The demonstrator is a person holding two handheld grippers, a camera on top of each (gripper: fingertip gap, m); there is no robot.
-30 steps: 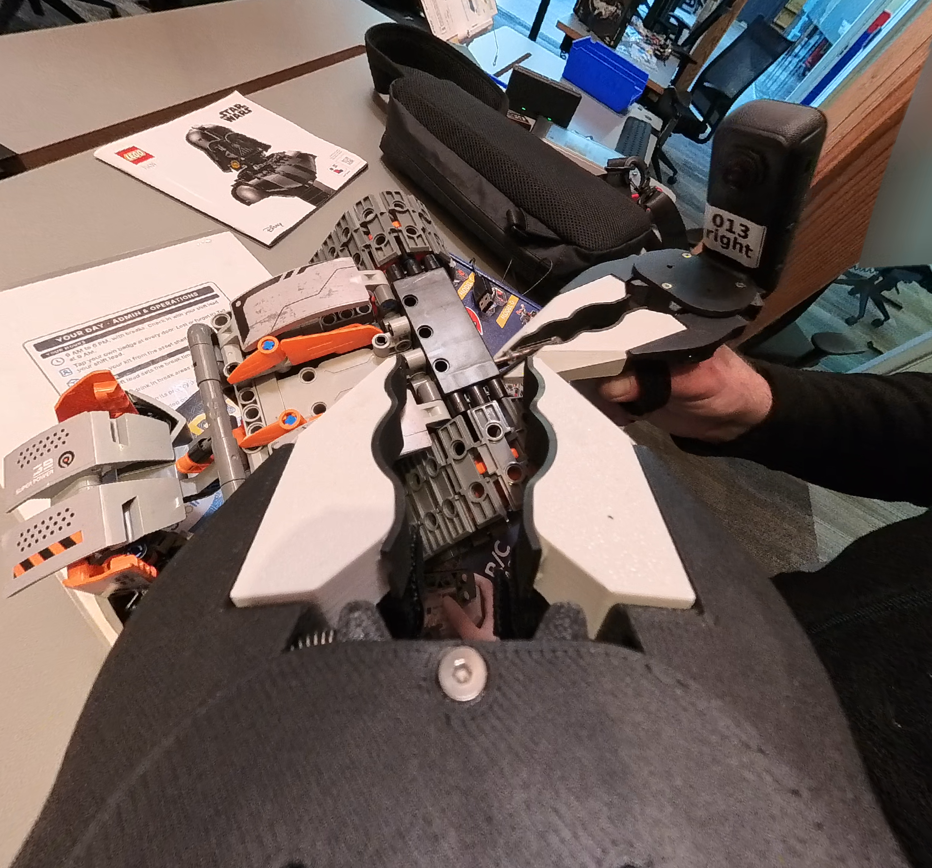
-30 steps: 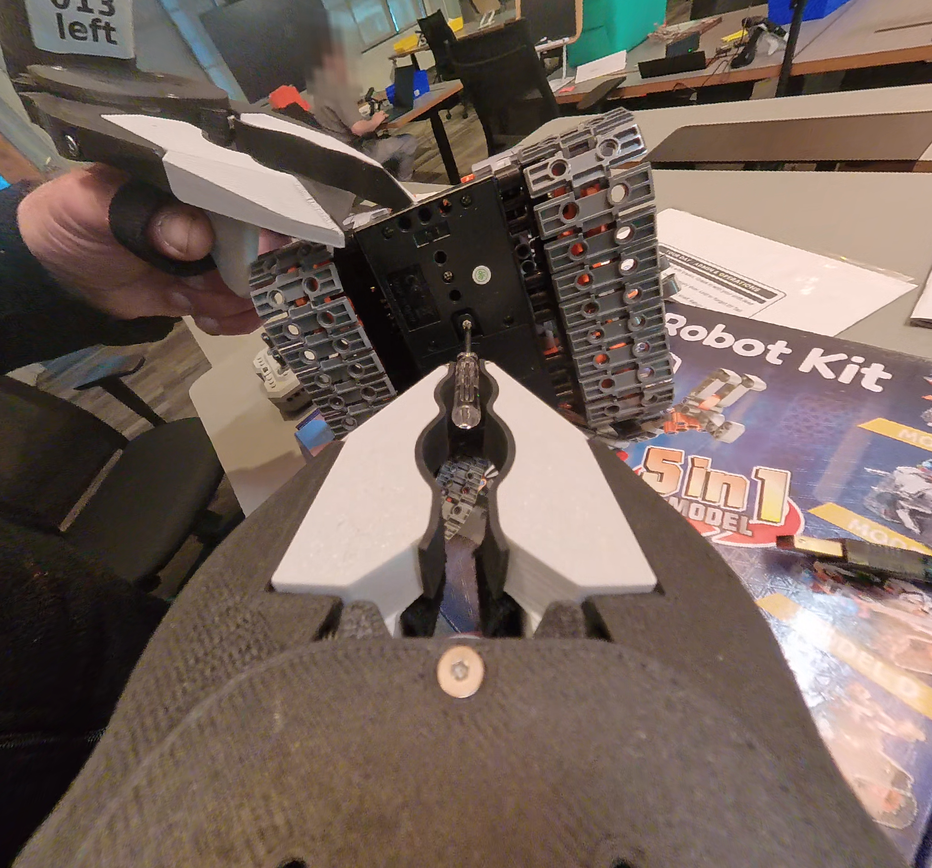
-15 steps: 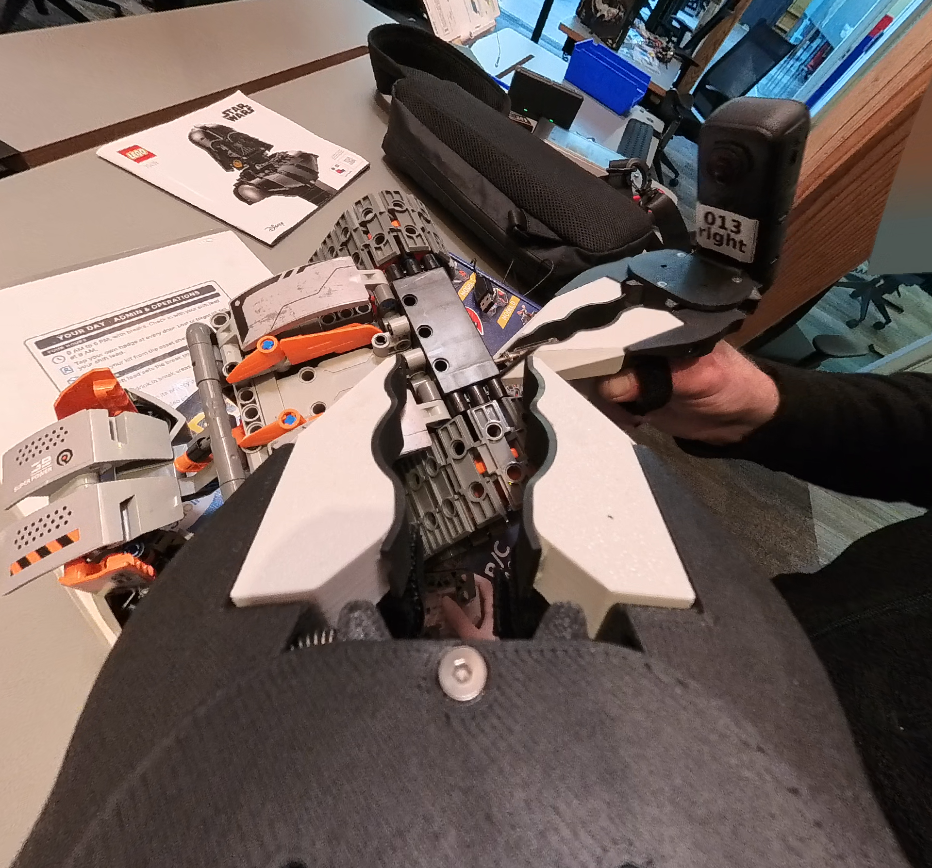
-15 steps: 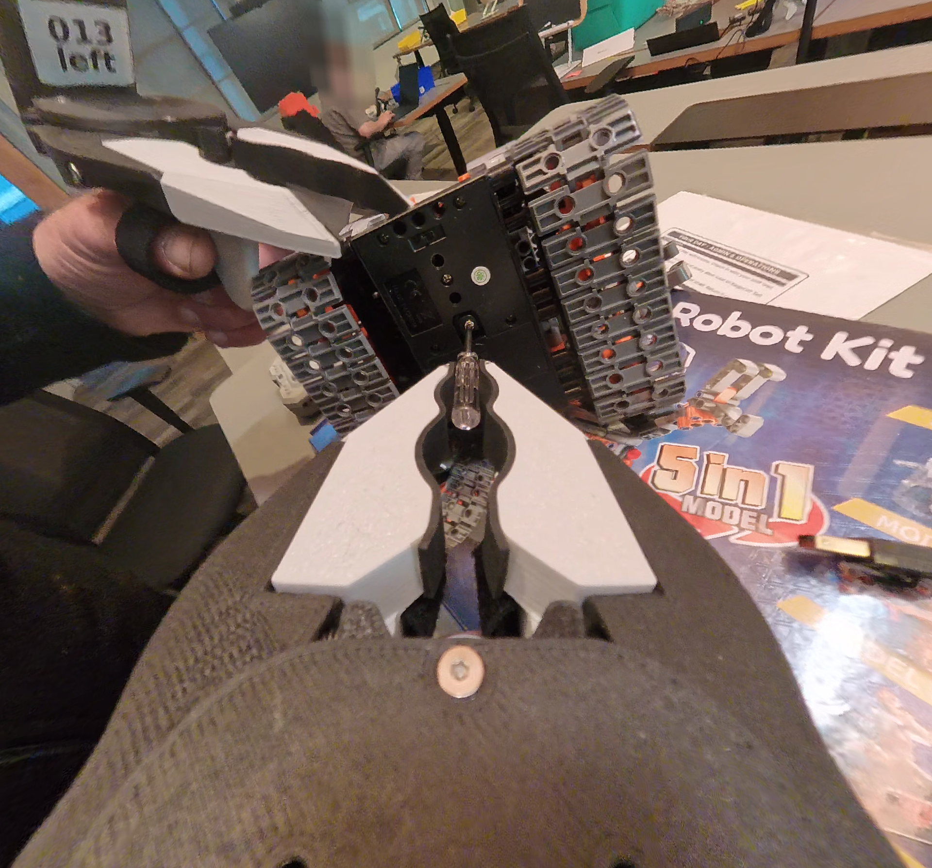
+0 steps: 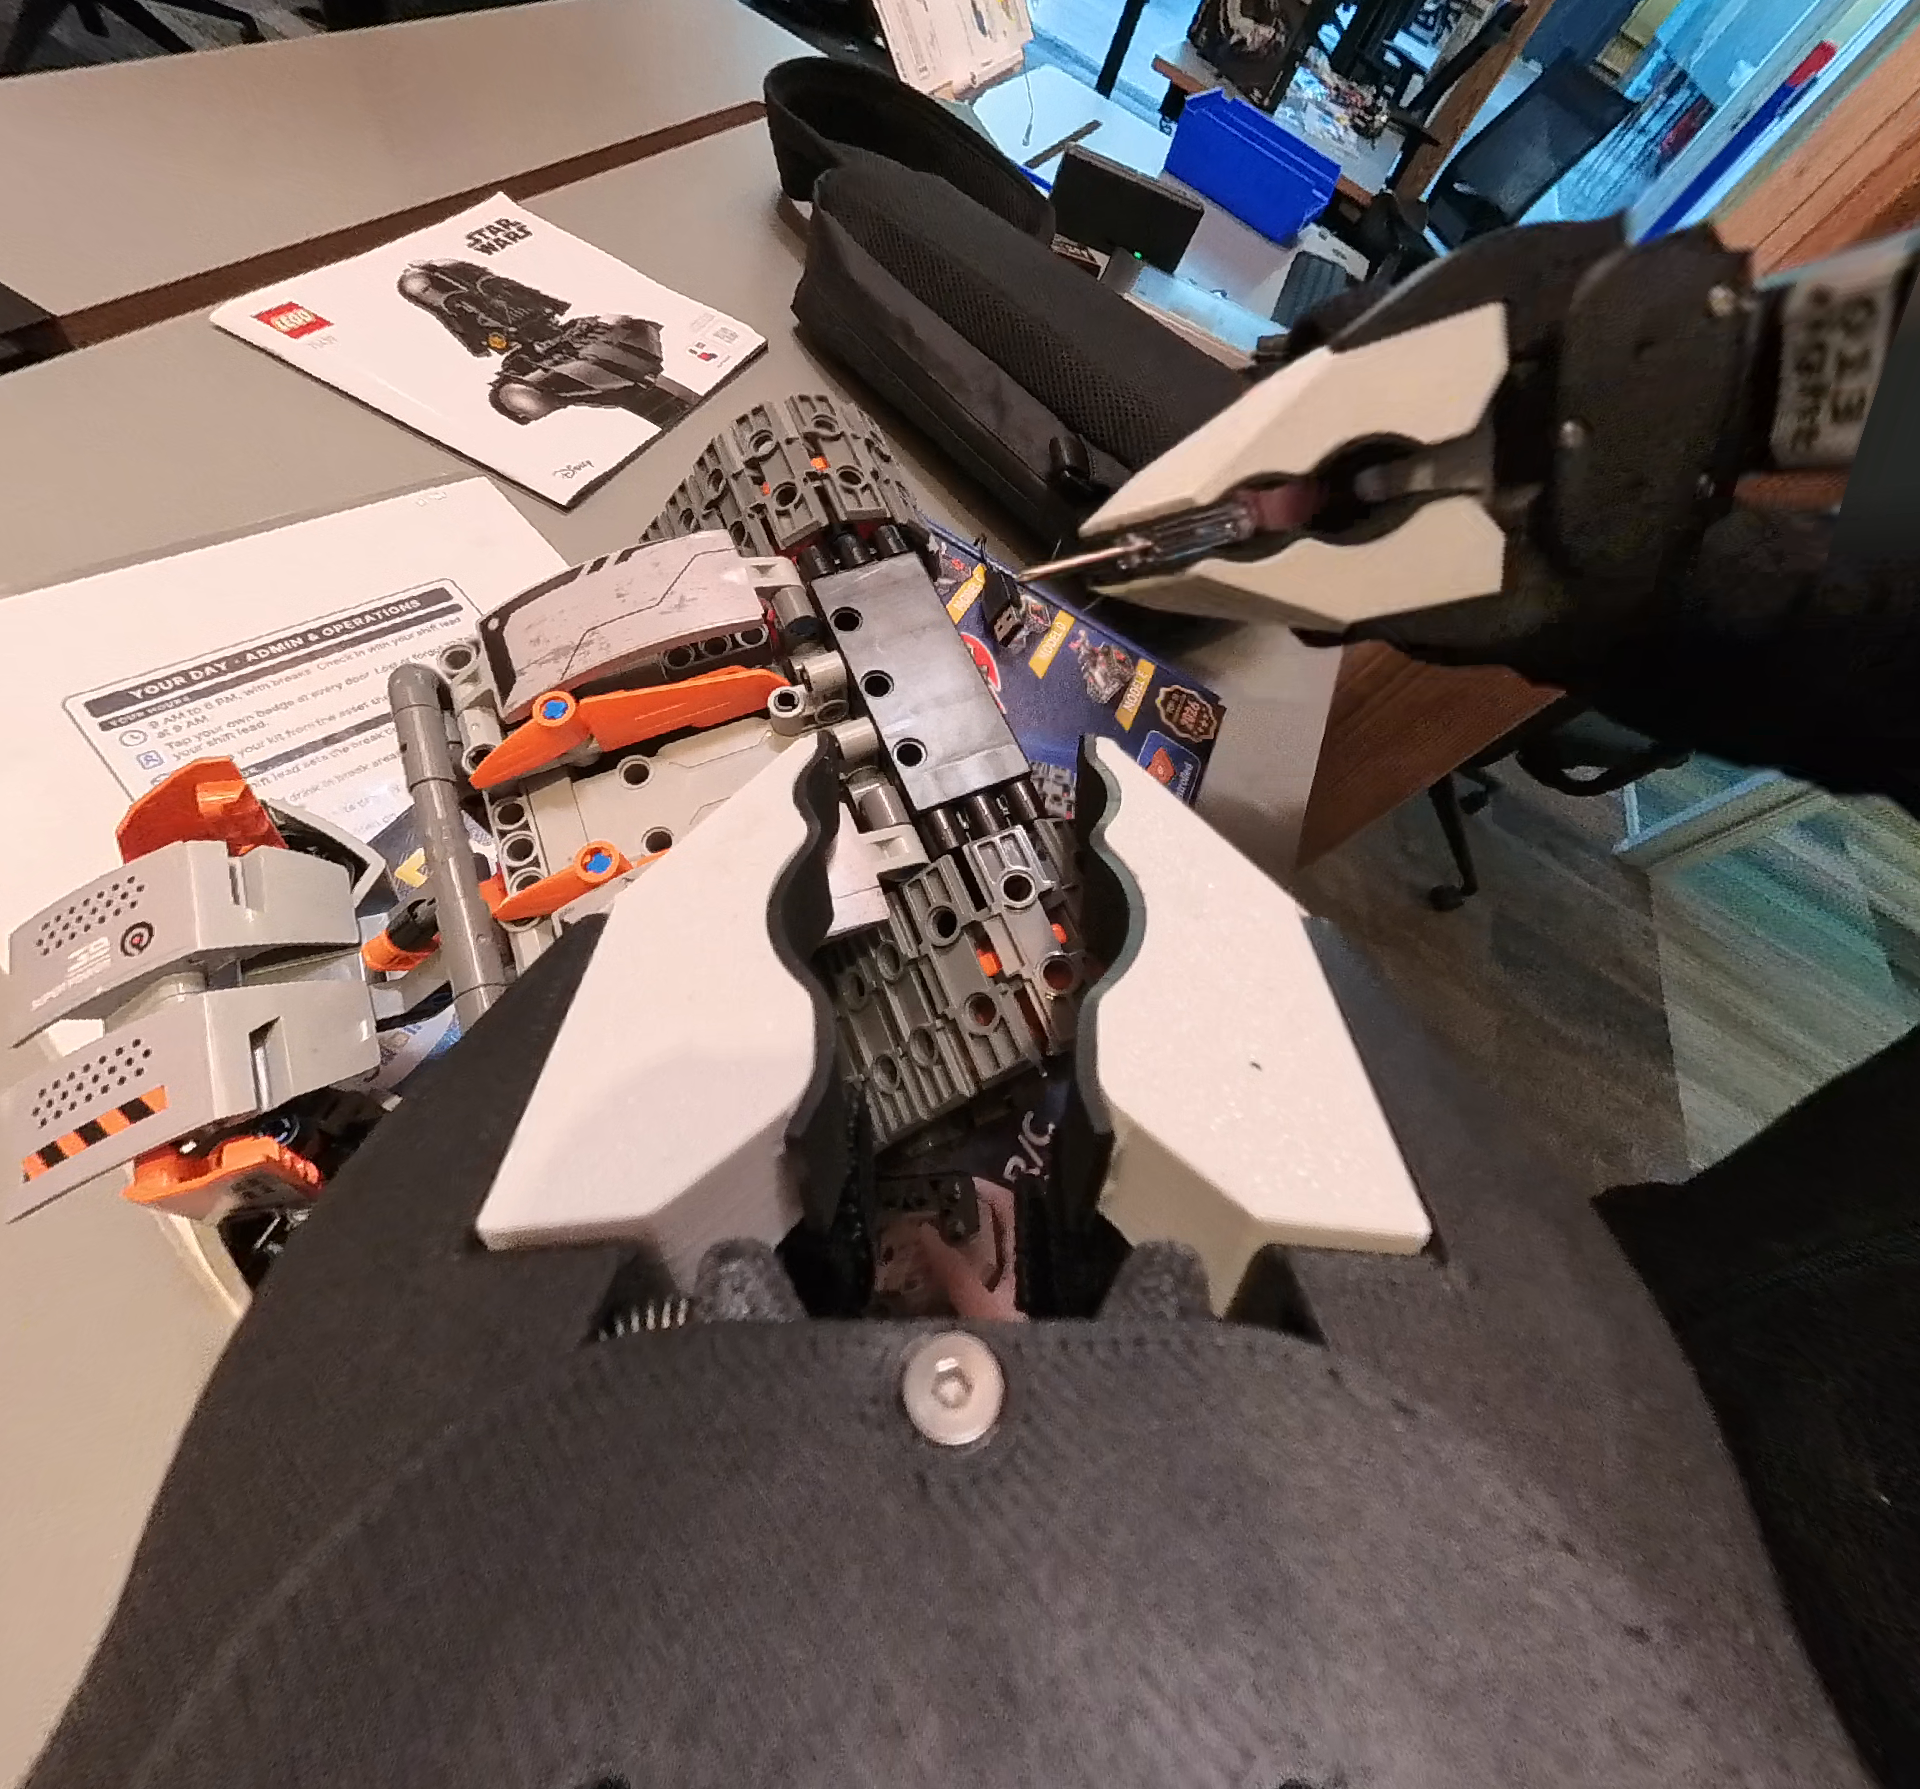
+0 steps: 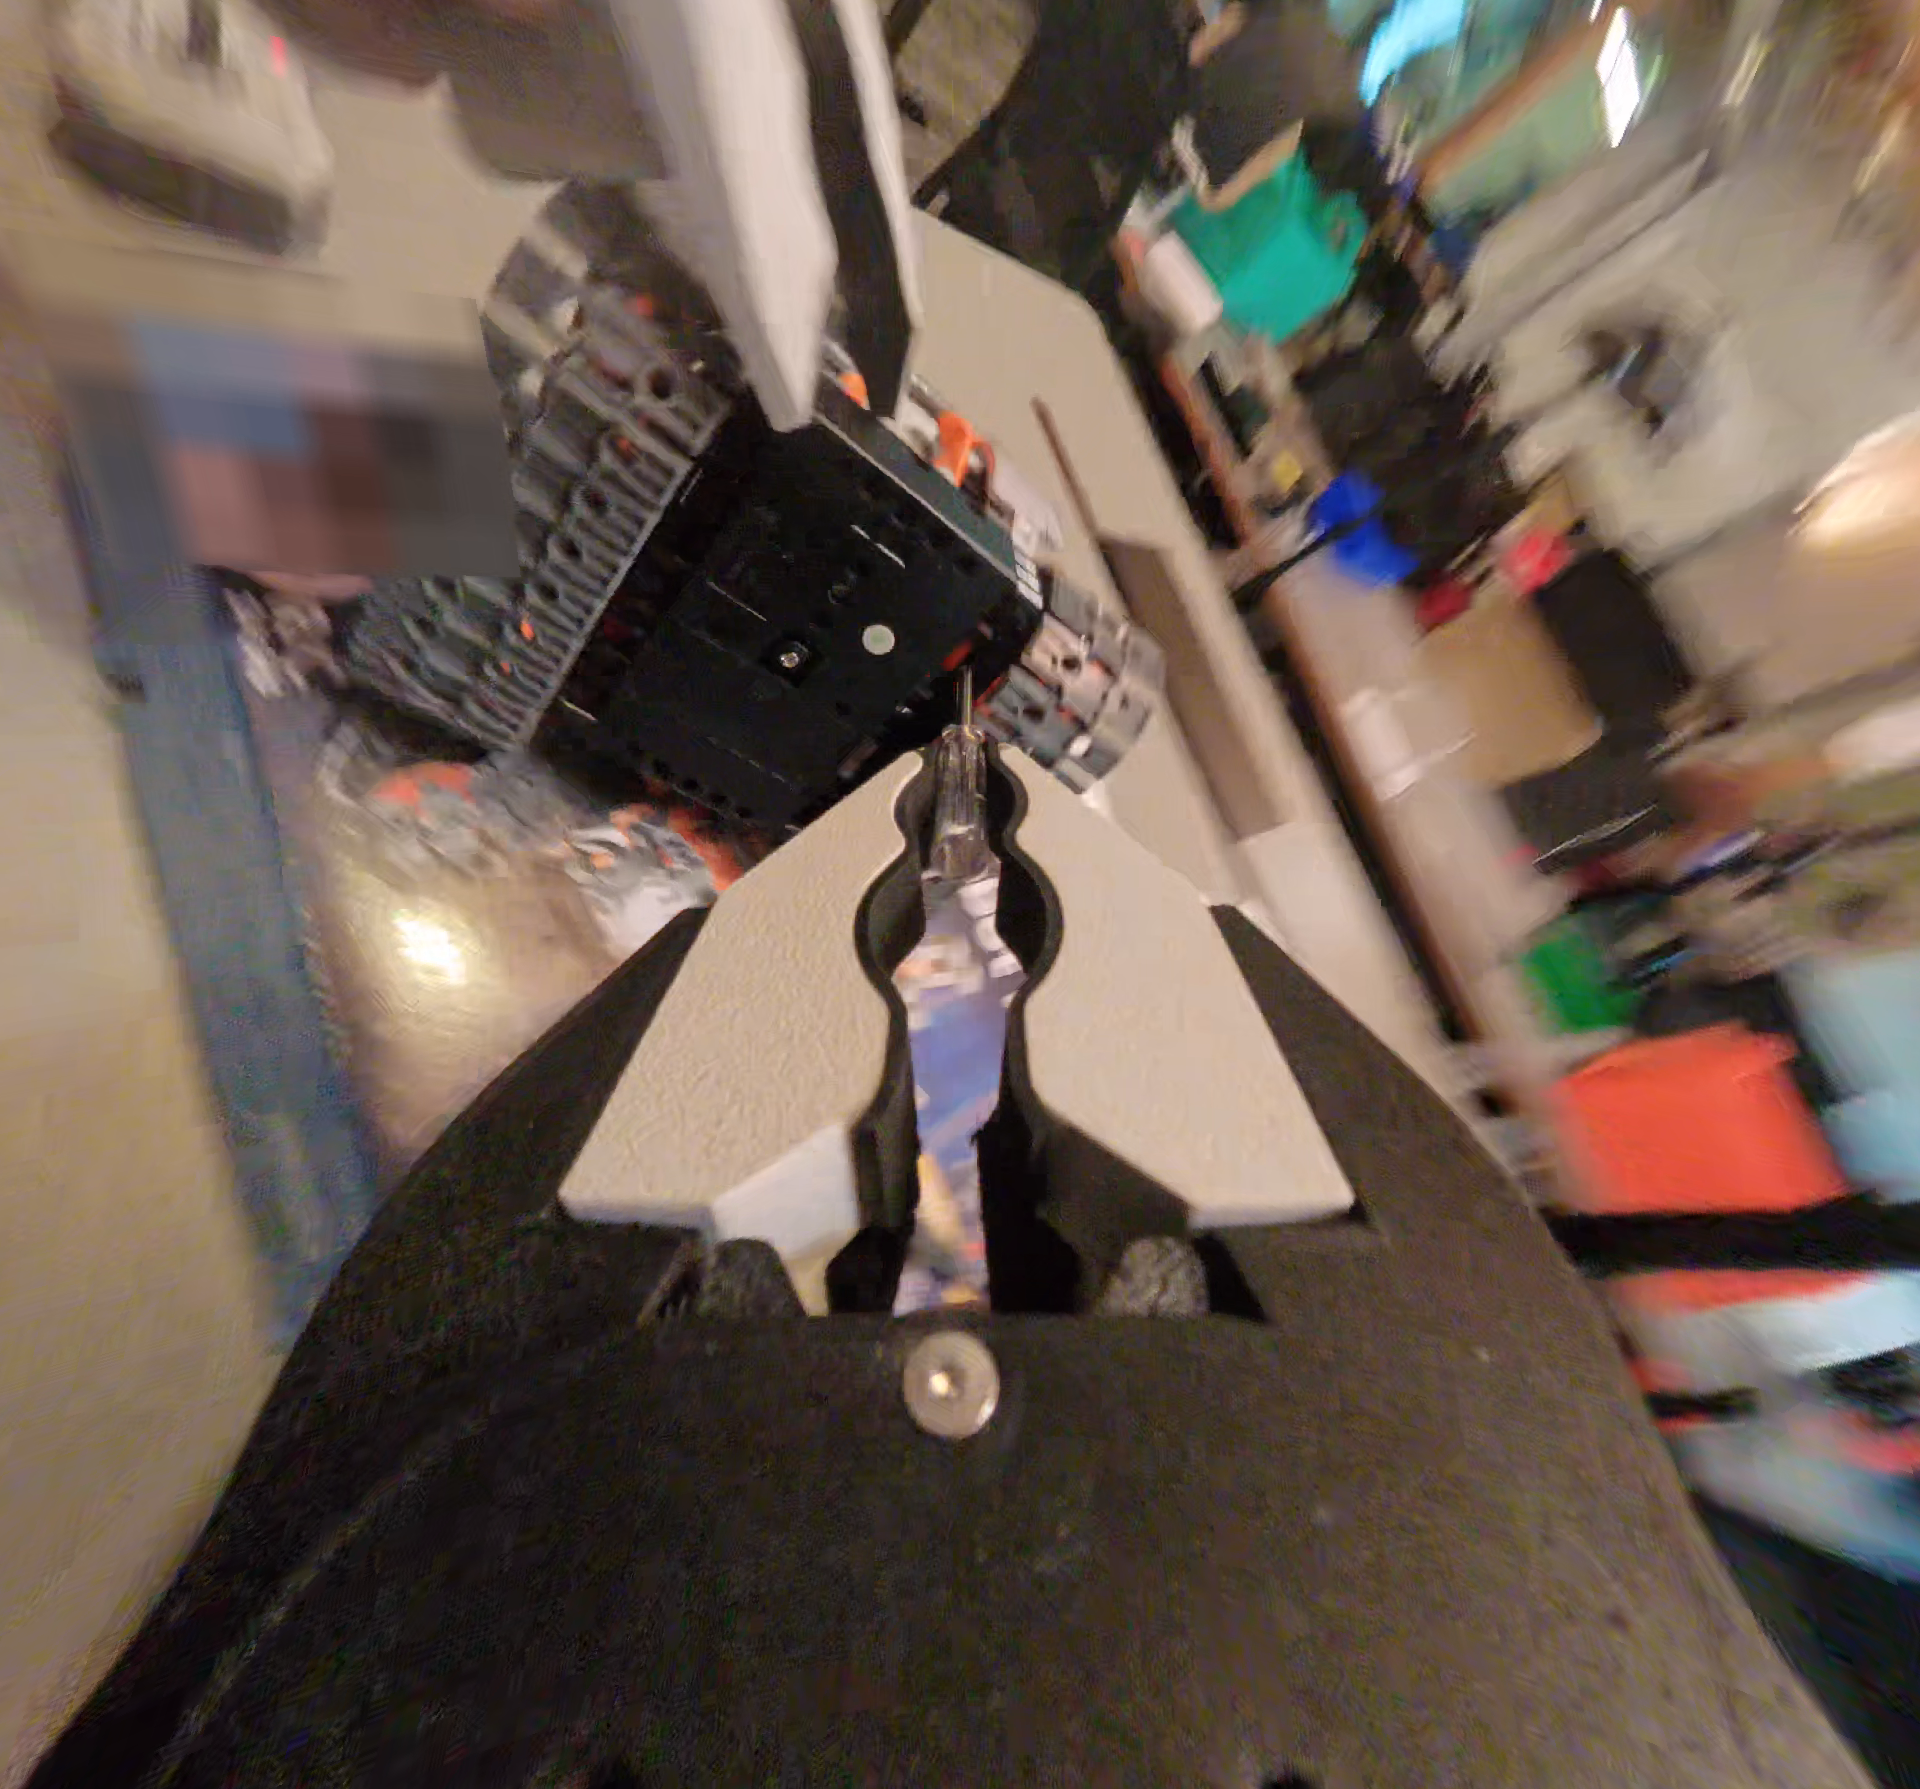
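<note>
Left fingers: the left gripper (image 5: 951, 892) has its fingers part-way apart and closed around the grey tread of a brick-built robot model (image 5: 727, 763), gripping it at the near right end.
Right fingers: the right gripper (image 6: 961, 809) has its fingers nearly together, pinching a small clear-handled screwdriver (image 6: 958, 804); the metal tip points at the model's black block (image 6: 821, 627) and sits just short of it, though blur leaves contact unclear.
Right gripper from the left view: far right, clear of the model, the screwdriver (image 5: 1153, 544) pointing left.
Model: lies on the grey tabletop (image 5: 312, 129), with orange and grey parts to the left.
Under the model: a blue printed box (image 5: 1101, 690) and a white sheet (image 5: 260, 617).
Beyond: a white booklet (image 5: 488, 337) far left, a black bag (image 5: 997, 326) far right.
</note>
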